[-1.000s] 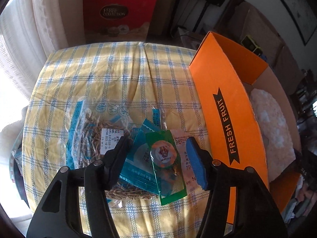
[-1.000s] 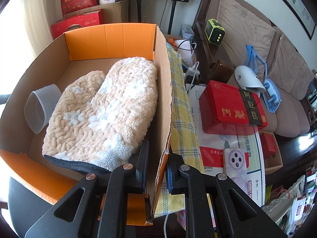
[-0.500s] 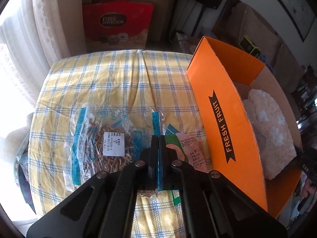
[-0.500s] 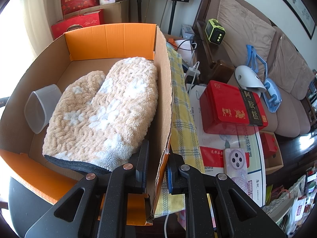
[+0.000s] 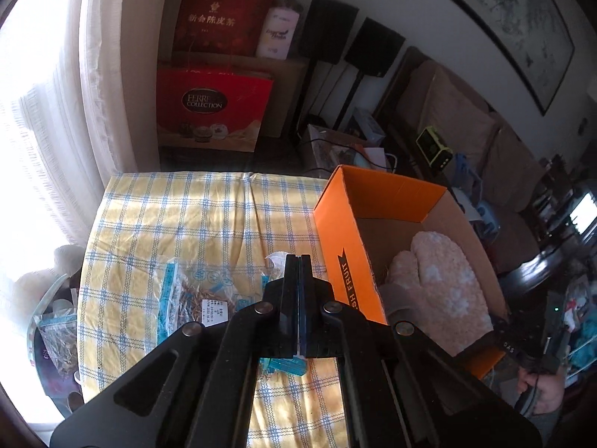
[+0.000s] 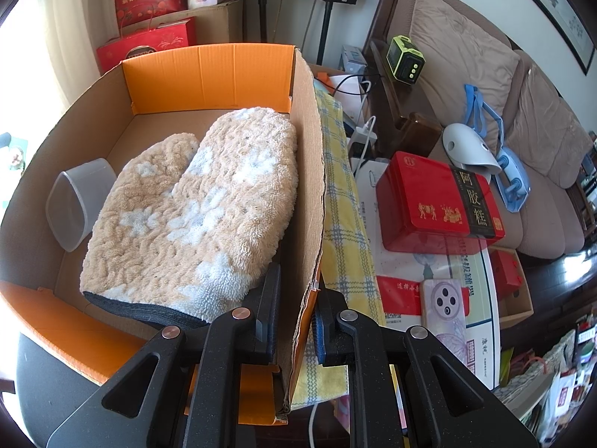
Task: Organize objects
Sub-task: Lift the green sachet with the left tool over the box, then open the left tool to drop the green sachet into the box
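My left gripper (image 5: 298, 261) is shut and raised above the checked tablecloth (image 5: 179, 216). A thin packet is pinched between its pads, with a pale corner (image 5: 277, 258) poking out by the tips. In the right wrist view a green packet (image 6: 15, 153) shows beyond the box's left wall. A clear bag of dried strands (image 5: 197, 291) lies on the cloth. My right gripper (image 6: 294, 317) is shut on the right wall (image 6: 309, 186) of the orange "FRESH FRUIT" box (image 5: 347, 239). Inside the box lie a fluffy mitt (image 6: 201, 201) and a clear plastic cup (image 6: 80, 205).
A red tin (image 6: 436, 201) and a phone (image 6: 444, 306) lie on the glass table right of the box. Red gift bags (image 5: 212, 108) stand beyond the cloth's far edge. A sofa (image 6: 466, 56) fills the right. Another bag (image 5: 56, 339) sits low at the left.
The left gripper closed on the green packet and rose with it off the cloth, so more of the room shows. The right gripper kept its hold on the box wall.
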`<state>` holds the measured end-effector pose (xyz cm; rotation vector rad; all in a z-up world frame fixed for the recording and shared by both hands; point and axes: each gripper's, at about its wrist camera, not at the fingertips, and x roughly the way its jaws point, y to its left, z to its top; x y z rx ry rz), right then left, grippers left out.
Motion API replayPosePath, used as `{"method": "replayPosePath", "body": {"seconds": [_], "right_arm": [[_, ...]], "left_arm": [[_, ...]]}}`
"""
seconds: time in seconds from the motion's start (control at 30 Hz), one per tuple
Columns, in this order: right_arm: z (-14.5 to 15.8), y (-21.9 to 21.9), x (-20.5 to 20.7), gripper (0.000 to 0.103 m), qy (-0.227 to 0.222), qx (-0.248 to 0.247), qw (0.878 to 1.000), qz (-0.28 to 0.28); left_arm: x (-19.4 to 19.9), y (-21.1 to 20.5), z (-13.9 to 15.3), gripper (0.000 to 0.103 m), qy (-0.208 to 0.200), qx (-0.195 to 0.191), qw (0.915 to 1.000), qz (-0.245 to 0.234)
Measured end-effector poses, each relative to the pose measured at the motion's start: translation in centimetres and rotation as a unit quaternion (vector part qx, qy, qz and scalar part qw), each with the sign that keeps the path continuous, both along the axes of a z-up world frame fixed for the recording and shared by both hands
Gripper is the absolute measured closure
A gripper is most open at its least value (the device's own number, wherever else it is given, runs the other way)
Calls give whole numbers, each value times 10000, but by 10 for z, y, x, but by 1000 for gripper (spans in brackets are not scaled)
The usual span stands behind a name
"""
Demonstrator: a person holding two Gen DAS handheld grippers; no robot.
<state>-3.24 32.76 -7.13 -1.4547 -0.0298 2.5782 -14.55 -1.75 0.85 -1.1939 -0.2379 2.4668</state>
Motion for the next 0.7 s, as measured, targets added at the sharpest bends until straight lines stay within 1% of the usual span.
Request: {"method": "replayPosePath", "body": {"seconds": [0.23, 0.37, 0.57, 0.7], "right_arm": [[0, 0, 0, 89, -4, 4, 10000, 2], [-1, 0, 0, 89, -8, 8, 10000, 4], [-3, 0, 1, 89, -10, -6, 10000, 3], [-2, 0, 1, 89, -10, 0, 10000, 2]], "left_arm": [[11, 27, 43, 103, 350, 234, 9982, -419], [13, 53, 60, 103, 511, 227, 9962, -674], [19, 99, 72, 103, 609, 156, 9919, -1106], [26, 127, 73, 103, 567, 245, 9881, -1407]]}}
